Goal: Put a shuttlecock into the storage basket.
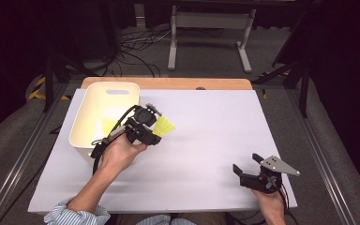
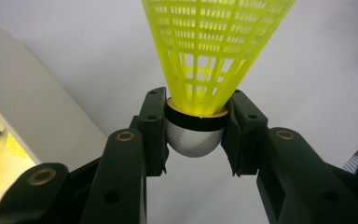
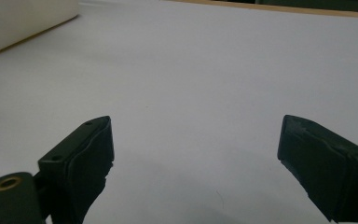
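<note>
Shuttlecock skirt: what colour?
Yellow mesh skirt on the shuttlecock, clearest in the left gripper view.

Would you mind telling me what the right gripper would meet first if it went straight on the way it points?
Probably nothing soon: ahead of the open right gripper lies bare white table, though depth is unclear.

Left hand-held gripper [image 1: 157, 127] sits near the surface's left edge, raised off it, jaws clamped partway. Right hand-held gripper [image 1: 247, 165] rests low by the near right corner, jaws spread wide, nothing between them.
</note>
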{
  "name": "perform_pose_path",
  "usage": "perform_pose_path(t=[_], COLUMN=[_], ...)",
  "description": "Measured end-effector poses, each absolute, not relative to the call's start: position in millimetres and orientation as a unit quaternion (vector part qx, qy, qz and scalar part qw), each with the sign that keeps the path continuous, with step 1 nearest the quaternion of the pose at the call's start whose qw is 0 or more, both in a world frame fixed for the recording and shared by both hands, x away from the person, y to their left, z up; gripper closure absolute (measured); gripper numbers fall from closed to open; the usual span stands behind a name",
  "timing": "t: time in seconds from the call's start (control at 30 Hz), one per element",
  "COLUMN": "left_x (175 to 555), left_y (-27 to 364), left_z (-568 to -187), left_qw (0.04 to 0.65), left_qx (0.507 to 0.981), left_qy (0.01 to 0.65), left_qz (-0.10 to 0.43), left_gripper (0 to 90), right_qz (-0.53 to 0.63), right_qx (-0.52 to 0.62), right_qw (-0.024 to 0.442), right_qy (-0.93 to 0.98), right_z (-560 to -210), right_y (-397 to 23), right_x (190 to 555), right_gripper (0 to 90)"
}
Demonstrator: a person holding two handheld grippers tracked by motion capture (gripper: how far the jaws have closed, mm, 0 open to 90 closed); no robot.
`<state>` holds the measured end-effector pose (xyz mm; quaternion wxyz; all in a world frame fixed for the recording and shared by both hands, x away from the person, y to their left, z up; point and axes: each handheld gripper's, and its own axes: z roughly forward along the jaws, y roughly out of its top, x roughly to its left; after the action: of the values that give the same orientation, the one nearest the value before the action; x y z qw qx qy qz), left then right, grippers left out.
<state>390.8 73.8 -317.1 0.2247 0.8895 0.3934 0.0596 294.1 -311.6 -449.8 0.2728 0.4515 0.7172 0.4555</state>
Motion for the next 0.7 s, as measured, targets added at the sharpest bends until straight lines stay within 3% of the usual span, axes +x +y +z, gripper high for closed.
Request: perform_pose_path(t=[0.7], left_x=[412], left_y=[87], left_z=[-300], left_qw=[0.225], left_qx=[0.88], left_qy=[0.414], left_qz=[0.051], left_gripper=[64.2], right_qz=[0.455], right_qx=[0.448], right_qw=[0.274], right_qy=[0.719], right_z=[-450], right_y=[-310], right_x=[293], right_gripper=[11.3])
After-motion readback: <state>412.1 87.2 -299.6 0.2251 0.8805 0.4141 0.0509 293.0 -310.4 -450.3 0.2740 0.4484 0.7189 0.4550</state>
